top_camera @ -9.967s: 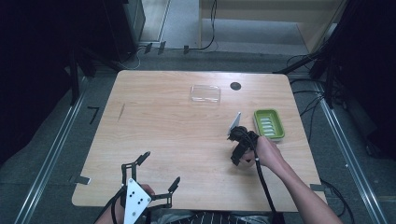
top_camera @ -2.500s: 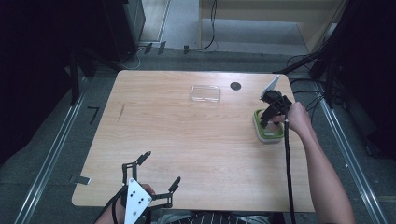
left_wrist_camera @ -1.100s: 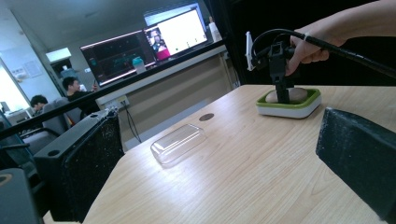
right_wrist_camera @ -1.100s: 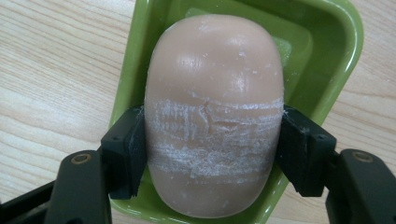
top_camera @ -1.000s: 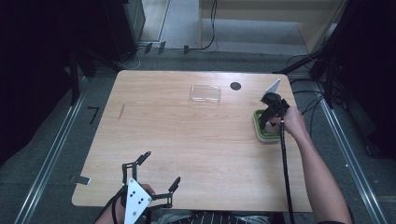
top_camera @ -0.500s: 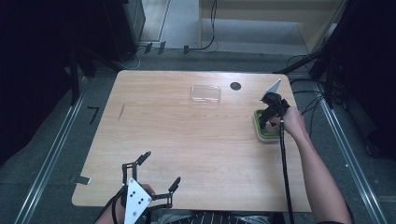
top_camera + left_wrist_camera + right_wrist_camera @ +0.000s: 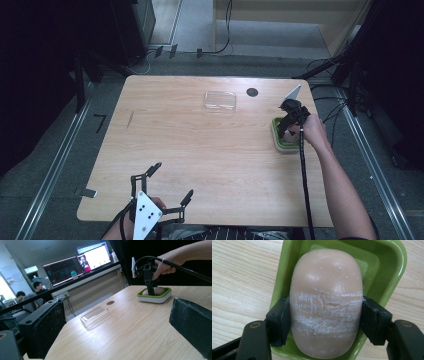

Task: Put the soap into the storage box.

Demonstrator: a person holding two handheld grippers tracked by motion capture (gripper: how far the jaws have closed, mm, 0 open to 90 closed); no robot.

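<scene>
Right claw (image 7: pixel 325 320) clamped, pointing down; left claw (image 7: pixel 167 182) spread wide.

Grey floor (image 7: pixel 45 165) surrounds the table; lit monitors (image 7: pixel 75 263), perhaps an office.

One bar of soap (image 7: pixel 325 302) is counted, lying in one green dish (image 7: pixel 387 267). One clear lid (image 7: pixel 219 100) and one dark round spot (image 7: pixel 252 92) are seen on the one wooden table (image 7: pixel 200 150). Two grippers are counted: the left gripper (image 7: pixel 170 192) and the right gripper (image 7: pixel 285 131).
</scene>
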